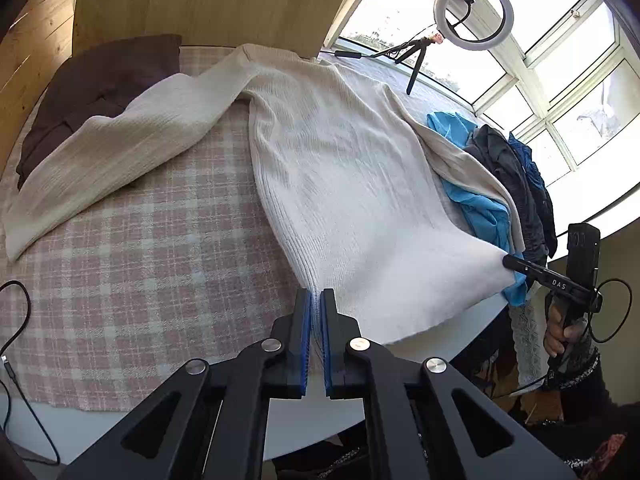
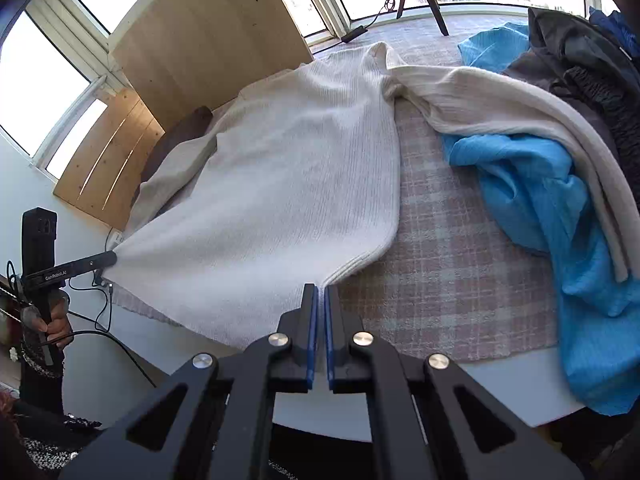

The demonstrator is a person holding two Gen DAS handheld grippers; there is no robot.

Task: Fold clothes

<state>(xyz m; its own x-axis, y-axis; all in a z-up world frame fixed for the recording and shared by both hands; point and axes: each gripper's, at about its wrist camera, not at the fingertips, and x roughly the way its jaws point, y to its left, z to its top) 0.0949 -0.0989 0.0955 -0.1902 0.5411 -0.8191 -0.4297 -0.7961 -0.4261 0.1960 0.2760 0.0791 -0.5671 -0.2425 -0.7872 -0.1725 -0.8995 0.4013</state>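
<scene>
A cream ribbed sweater (image 1: pixel 340 168) is spread across a pink-and-white checked cloth (image 1: pixel 132 272) covering the table, its body filling the centre of both frames and its hem drawn toward the bottom edge. In the left wrist view, the left gripper (image 1: pixel 316 300) is seen at bottom centre with its blue-lined jaws pressed nearly together, pinching one corner of the hem, the knit bunched into tight ridges where it enters them. The right gripper (image 1: pixel 510 260) is seen at the right of that frame, its black tip clamped on the other hem corner, held by a hand (image 1: pixel 560 332). In the right wrist view the right gripper's jaws at bottom centre are likewise closed on the hem. One sleeve (image 1: pixel 96 160) is laid out toward the left of the left wrist frame, partly over a dark brown garment (image 1: pixel 92 84) at upper left. The other sleeve (image 2: pixel 520 112) is draped over a blue garment (image 2: pixel 552 216) at the right of the right wrist frame, beside a heap of dark grey clothes (image 2: pixel 588 56) at upper right. A ring light (image 1: pixel 474 12) on a small tripod is seen at upper right of the left wrist frame, before the windows. No containers are seen
</scene>
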